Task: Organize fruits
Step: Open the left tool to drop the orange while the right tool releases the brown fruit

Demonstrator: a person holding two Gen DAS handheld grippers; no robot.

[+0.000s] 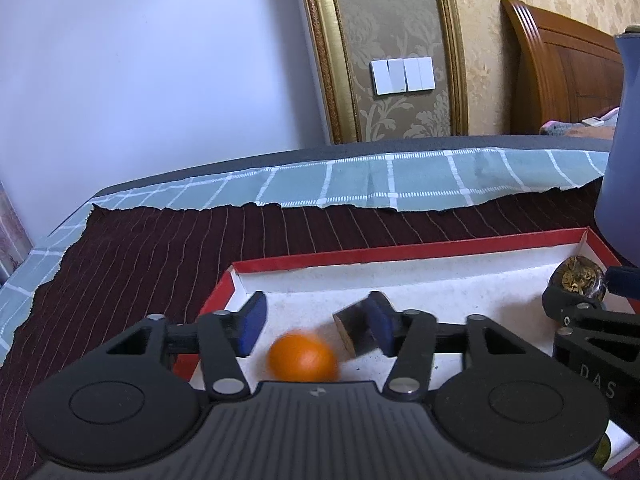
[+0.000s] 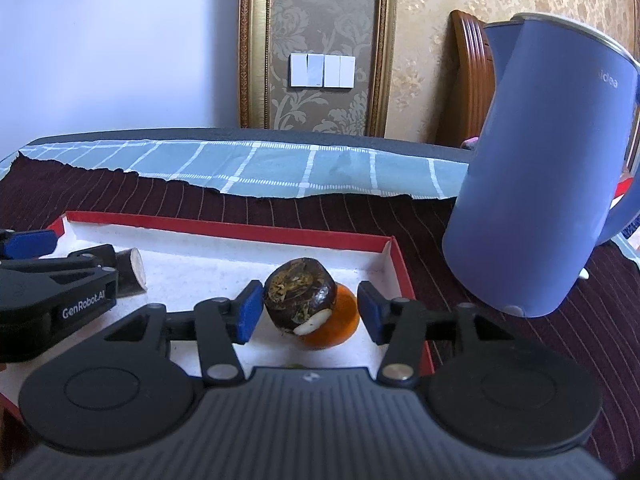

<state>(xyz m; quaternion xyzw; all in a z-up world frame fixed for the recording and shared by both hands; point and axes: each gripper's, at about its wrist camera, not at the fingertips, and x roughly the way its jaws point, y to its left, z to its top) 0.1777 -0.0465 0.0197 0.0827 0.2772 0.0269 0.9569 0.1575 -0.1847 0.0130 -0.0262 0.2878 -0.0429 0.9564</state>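
1. In the red tray (image 1: 400, 254): an orange (image 1: 303, 357), a dark cut stick (image 1: 352, 330), a brown fruit (image 2: 299, 298) and a second orange (image 2: 338, 320) under it.
2. Left claw (image 1: 316, 326) stands part open; the blurred orange lies loose between its pads, and the stick touches the right pad.
3. Right claw (image 2: 310, 312) stands part open around the brown fruit, gripping nothing.
4. Judged from this, both drops look done.
5. No fruit shows on the counter (image 2: 280, 210) outside the tray; whether more remain, I cannot tell.
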